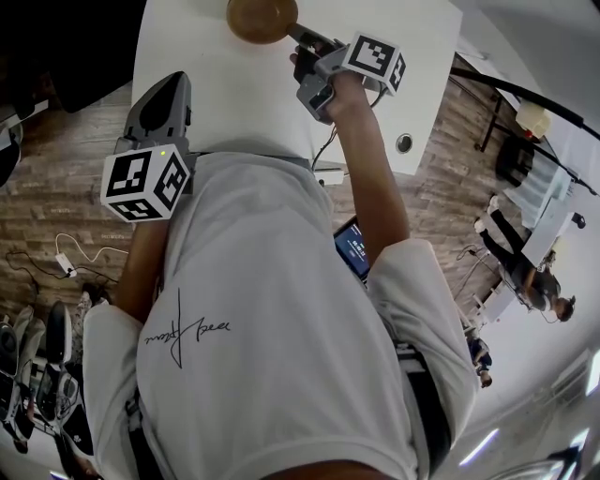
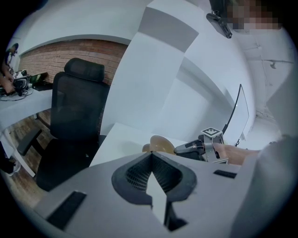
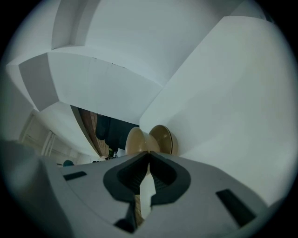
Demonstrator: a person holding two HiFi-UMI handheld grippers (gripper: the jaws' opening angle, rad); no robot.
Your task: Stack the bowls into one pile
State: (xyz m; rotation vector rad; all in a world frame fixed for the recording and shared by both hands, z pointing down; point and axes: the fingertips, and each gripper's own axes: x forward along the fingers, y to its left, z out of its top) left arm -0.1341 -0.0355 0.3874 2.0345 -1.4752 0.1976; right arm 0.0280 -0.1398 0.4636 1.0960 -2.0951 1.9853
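A tan bowl (image 1: pixel 262 19) sits at the far edge of the white table (image 1: pixel 225 94). My right gripper (image 1: pixel 298 37) reaches to its right rim and is shut on it. In the right gripper view the held bowl (image 3: pixel 137 142) fills the space just past the gripper (image 3: pixel 149 153), and a second tan bowl (image 3: pixel 164 139) stands right beside it. The left gripper view shows the held bowl (image 2: pixel 162 143) tilted, with part of another bowl (image 2: pixel 145 148) behind it. My left gripper (image 1: pixel 164 89) hovers over the table's near left part, shut and empty (image 2: pixel 151 154).
A black office chair (image 2: pixel 77 116) stands left of the table. The table has a cable hole (image 1: pixel 404 142) near its right front corner. Cables (image 1: pixel 66 262) lie on the wooden floor at left. People sit at a desk (image 1: pixel 534 272) far right.
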